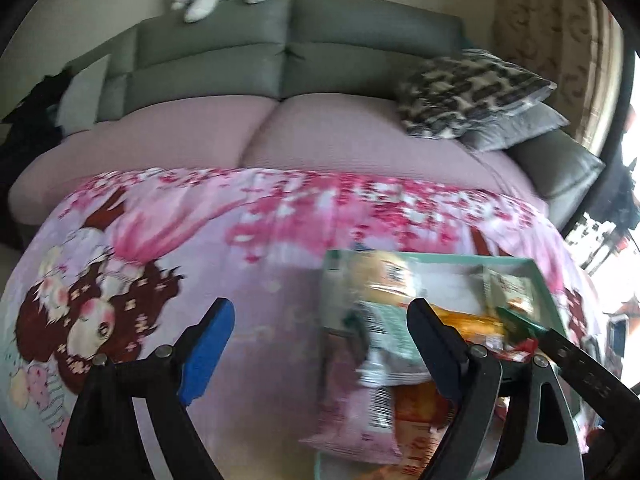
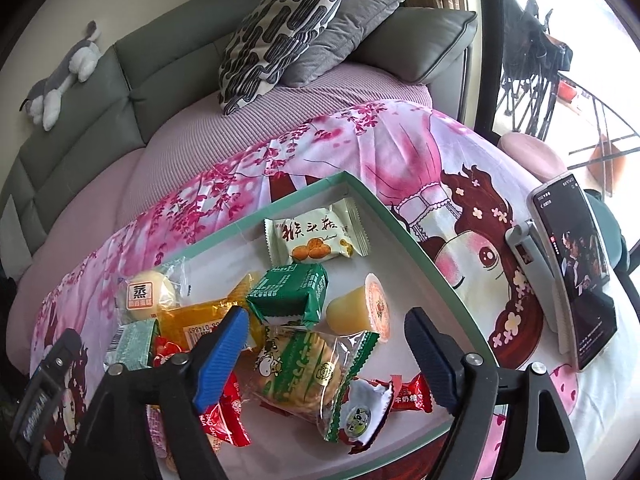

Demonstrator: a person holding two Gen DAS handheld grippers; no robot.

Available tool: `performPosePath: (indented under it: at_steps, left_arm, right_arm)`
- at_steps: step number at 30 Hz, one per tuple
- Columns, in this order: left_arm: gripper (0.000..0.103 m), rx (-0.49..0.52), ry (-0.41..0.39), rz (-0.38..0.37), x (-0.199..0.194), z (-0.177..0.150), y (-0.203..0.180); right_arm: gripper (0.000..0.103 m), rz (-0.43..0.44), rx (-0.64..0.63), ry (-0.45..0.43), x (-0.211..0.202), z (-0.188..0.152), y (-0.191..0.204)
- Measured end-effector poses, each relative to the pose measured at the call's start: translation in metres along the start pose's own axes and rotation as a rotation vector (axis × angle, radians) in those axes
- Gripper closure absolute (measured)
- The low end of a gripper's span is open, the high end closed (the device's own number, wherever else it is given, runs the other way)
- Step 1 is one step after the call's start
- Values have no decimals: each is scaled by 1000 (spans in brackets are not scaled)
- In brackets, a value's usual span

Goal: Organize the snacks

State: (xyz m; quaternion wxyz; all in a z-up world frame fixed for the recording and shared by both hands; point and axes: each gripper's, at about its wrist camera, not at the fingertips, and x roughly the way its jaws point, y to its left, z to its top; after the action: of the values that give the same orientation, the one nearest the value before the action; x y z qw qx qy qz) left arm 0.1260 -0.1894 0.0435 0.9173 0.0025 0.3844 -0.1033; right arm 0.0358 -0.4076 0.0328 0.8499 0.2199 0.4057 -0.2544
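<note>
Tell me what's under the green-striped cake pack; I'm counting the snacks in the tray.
The cake pack overlaps a red wrapper and a torn red-and-white wrapper at its lower edges. Whatever lies under its middle is hidden.

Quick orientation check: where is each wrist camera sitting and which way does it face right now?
Left wrist: on the left gripper, angled down at the pink blanket, sofa beyond; its open fingers show, plus the right gripper.
Right wrist: on the right gripper, angled down into the snack tray; its open fingers show, left gripper at lower left.
Shared: tray, blanket, sofa, plush toy.
</note>
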Motion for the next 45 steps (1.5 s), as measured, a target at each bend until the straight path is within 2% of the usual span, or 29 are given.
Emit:
performPosePath:
  at_steps: [3, 5, 14, 16, 17, 28, 35, 40, 45]
  left_arm:
    - [13, -37, -17, 43, 1, 1, 12]
    - [3, -51, -20, 67, 2, 2, 17]
    - [2, -81, -31, 121, 7, 1, 29]
    - [2, -95, -29, 123, 8, 1, 32]
    - [2, -104, -26, 124, 9, 1, 35]
    - [2, -118, 12, 170, 14, 0, 42]
    - [2, -143, 56, 229, 18, -2, 46]
    - [2, -158, 81, 347, 18, -5, 49]
    - [2, -155, 111, 335, 22, -7, 53]
  right_arm:
    - [18, -8, -16, -4, 0, 0, 4]
    - [17, -12, -25, -3, 1, 0, 5]
    - [16, -33, -52, -16, -1, -2, 12]
    - [3, -40, -51, -19, -1, -2, 12]
    - [0, -44, -48, -22, -2, -2, 12]
    - [0, -39, -72, -35, -3, -2, 18]
    - [0, -42, -95, -34, -4, -3, 25]
    - [0, -45, -116, -43, -8, -4, 31]
    - [0, -49, -147, -62, -16, -6, 41]
